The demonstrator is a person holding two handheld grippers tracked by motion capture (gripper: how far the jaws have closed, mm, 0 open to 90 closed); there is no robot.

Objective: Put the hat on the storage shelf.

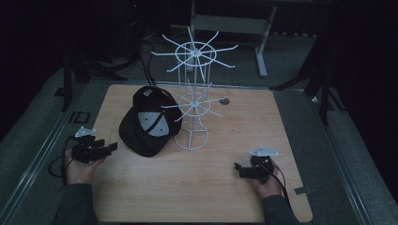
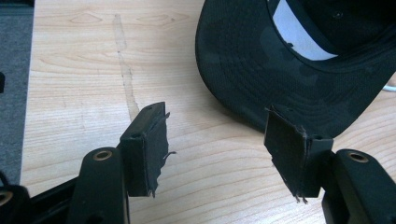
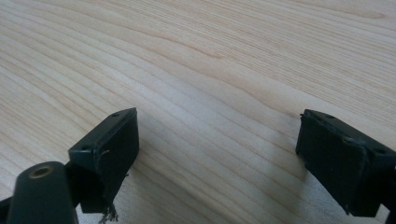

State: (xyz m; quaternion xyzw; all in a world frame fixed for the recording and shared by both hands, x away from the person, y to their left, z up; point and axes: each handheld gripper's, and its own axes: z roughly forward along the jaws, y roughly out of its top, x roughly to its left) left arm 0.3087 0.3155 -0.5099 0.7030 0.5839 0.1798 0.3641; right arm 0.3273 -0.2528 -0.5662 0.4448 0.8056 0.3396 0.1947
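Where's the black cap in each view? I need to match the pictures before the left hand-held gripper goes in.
High view: black cap lies left of centre, against the white wire rack.
Left gripper view: its brim takes up the upper right, just beyond the open jaws.
Right gripper view: no cap here, just bare wood between open jaws.
Shared landmark: the light wooden tabletop.

A dim lab or recording studio is showing here: black curtains are hanging around a lone wooden surface, with grey carpet and stand legs behind.
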